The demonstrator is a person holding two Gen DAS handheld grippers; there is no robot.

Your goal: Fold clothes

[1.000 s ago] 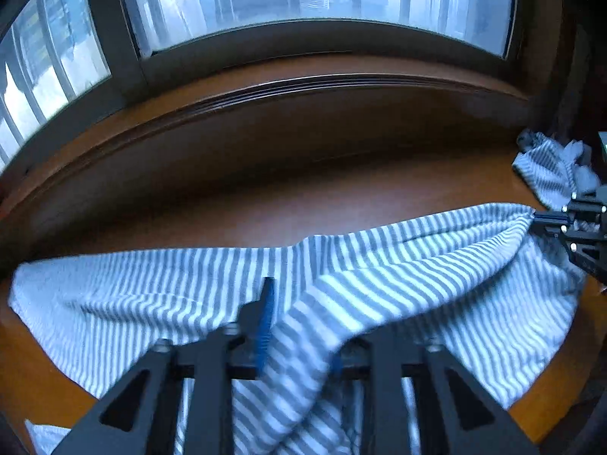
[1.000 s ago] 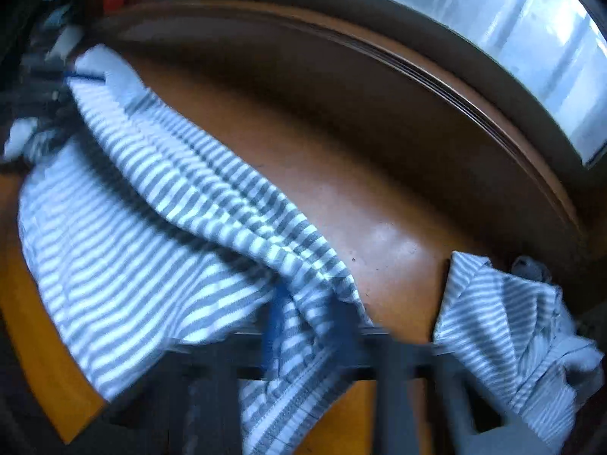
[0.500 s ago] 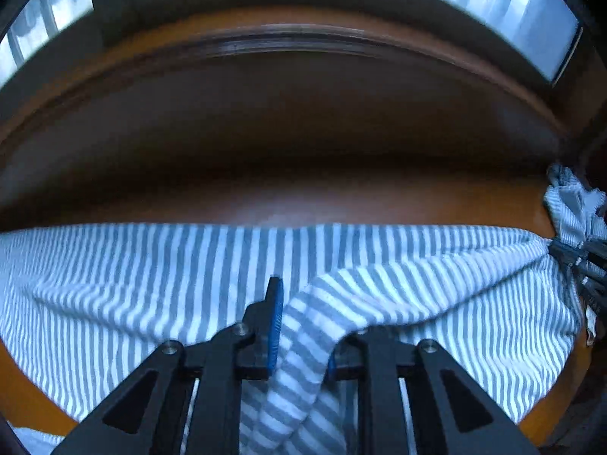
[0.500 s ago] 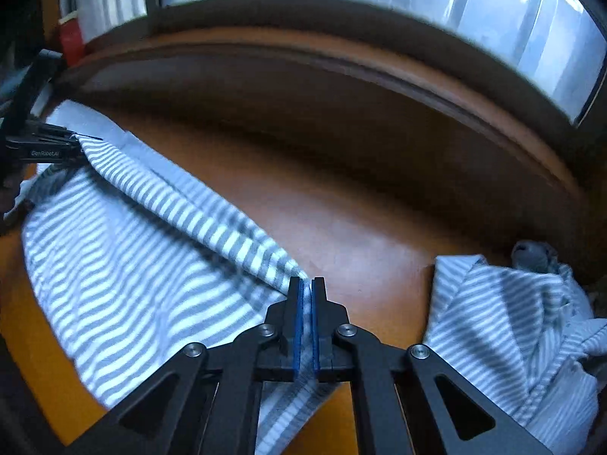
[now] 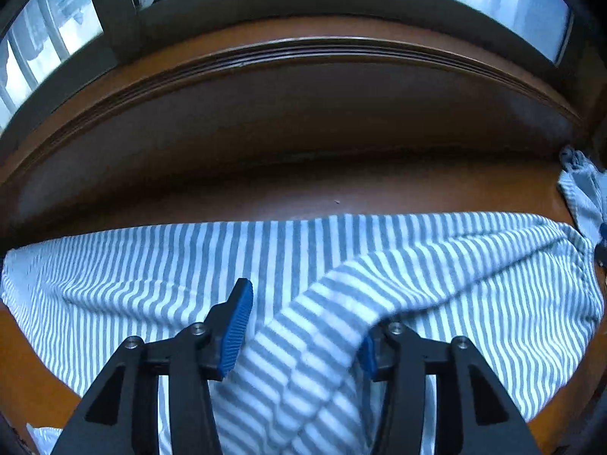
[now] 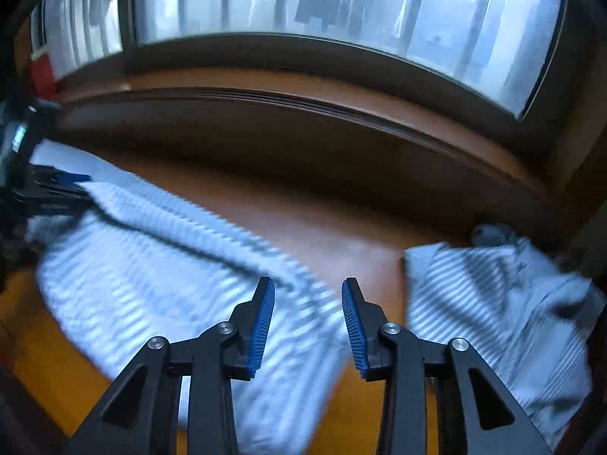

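A grey-and-white striped garment (image 5: 151, 265) lies spread across the brown wooden table (image 5: 341, 189). My left gripper (image 5: 303, 314) points down at it and its jaws are opening. A raised fold of the cloth (image 5: 303, 349) still sits between them and drapes over the right finger, while the left pad (image 5: 235, 326) stands off it. The right gripper (image 6: 308, 303) hovers over the garment's right edge (image 6: 296, 341) with its jaws opening and nothing between the pads. In the right wrist view the left gripper (image 6: 57, 189) shows at the garment's far-left end.
A second striped garment (image 6: 493, 303) lies crumpled at the table's right end, also seen as a bunch of cloth (image 5: 580, 189) in the left wrist view. A raised wooden sill (image 6: 303, 102) and windows run behind the table. A red object (image 6: 41, 72) stands at the far left.
Both sets of jaws have spread apart. The right gripper has let go of the garment's edge and risen off it. The stretched ridge of cloth between the grippers has slackened onto the table.
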